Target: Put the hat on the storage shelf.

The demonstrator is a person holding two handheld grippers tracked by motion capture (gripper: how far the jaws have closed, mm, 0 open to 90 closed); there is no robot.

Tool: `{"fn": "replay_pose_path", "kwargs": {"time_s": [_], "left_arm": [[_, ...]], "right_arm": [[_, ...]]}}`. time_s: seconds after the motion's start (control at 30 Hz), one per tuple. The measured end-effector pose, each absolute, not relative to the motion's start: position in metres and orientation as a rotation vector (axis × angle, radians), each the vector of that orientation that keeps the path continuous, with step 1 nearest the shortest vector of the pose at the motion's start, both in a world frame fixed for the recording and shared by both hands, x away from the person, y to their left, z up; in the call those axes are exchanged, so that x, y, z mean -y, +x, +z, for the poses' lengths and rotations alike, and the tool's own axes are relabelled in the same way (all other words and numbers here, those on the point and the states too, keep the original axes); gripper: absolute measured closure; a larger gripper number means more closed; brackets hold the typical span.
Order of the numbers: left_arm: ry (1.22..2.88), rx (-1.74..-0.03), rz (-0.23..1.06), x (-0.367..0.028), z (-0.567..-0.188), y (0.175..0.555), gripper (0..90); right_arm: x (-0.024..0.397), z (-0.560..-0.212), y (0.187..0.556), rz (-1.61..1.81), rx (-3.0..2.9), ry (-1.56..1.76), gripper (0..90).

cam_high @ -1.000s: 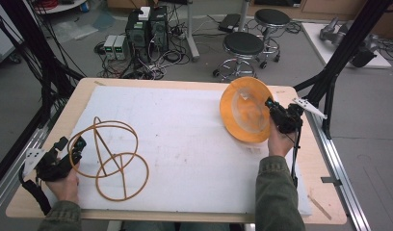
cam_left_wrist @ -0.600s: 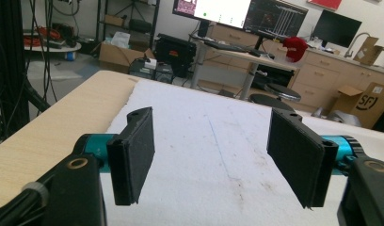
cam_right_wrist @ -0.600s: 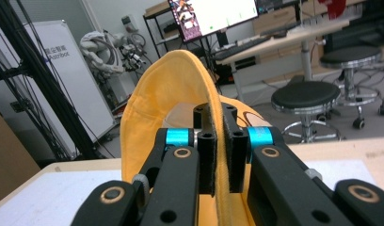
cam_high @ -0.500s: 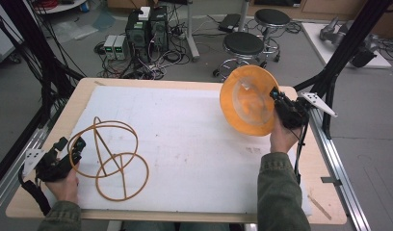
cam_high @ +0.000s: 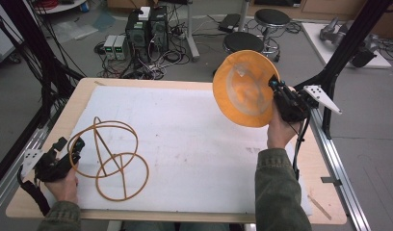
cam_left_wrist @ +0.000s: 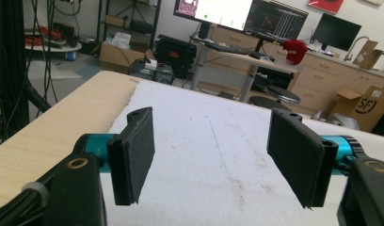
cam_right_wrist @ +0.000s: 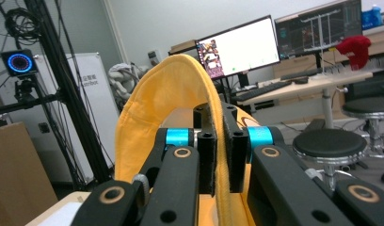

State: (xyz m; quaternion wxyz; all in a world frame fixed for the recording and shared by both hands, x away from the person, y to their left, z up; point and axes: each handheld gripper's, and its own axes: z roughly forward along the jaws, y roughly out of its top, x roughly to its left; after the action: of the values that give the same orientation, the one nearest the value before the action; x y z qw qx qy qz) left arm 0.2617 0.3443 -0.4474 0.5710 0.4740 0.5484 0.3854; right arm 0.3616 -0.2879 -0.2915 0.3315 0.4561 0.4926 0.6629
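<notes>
The left tool (cam_high: 69,153) rests at the counter's (cam_high: 55,130) near left edge, jaws apart with nothing between them, as the left gripper view shows. Just to its right stands the orange wire frame (cam_high: 112,159), seen from the high view. The right tool (cam_high: 276,89) is clamped on the rim of the yellow fabric disc (cam_high: 242,89); its own view shows cloth pinched between the pads. Since a second ago, disc and right tool have risen higher above the counter's far right; the left tool hasn't moved.
</notes>
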Motion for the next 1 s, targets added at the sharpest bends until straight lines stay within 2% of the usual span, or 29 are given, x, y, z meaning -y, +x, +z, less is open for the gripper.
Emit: {"fn": "replay_pose_path", "kwargs": {"time_s": [0.67, 1.0], "left_arm": [[1.096, -1.288, 0.897, -0.345, -0.447, 0.261, 32.8], [1.076, -1.295, 0.896, -0.345, -0.447, 0.259, 33.1]], "right_arm": [[0.260, -0.254, 0.354, 1.756, -1.289, 1.065, 86.4], [0.230, -0.243, 0.360, 1.761, -1.317, 1.035, 86.4]]}}
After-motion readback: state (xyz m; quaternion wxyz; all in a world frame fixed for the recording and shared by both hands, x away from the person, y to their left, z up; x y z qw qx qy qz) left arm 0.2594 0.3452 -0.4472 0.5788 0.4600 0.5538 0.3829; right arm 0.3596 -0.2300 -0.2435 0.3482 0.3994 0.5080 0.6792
